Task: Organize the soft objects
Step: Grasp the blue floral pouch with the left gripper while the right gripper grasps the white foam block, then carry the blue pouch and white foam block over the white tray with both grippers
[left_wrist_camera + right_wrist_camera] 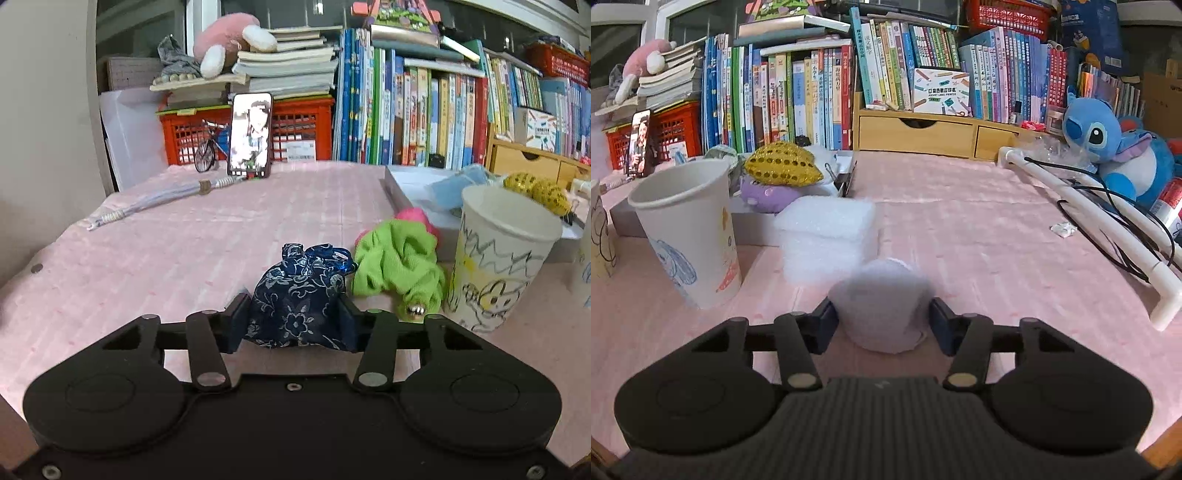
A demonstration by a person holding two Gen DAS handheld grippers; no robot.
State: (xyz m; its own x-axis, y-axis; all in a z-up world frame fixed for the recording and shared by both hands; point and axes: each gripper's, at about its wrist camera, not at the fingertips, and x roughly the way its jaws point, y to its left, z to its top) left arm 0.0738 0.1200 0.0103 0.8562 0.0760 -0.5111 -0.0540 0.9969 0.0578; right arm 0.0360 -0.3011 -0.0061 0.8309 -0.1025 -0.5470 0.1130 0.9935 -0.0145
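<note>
On the pink bench [979,221], a grey tray [406,192] lay as the landmark. Just in front of the tray stood a white foam block [827,236] and two doodled paper cups [687,236], one nearer each camera. Before the tray's left corner lay a green scrunchie [399,262]. Left of it, the left gripper [293,317] pinched a navy floral pouch [299,299]. In front of the foam block, the right gripper [882,317] clasped a blurred pale soft lump [882,306].
</note>
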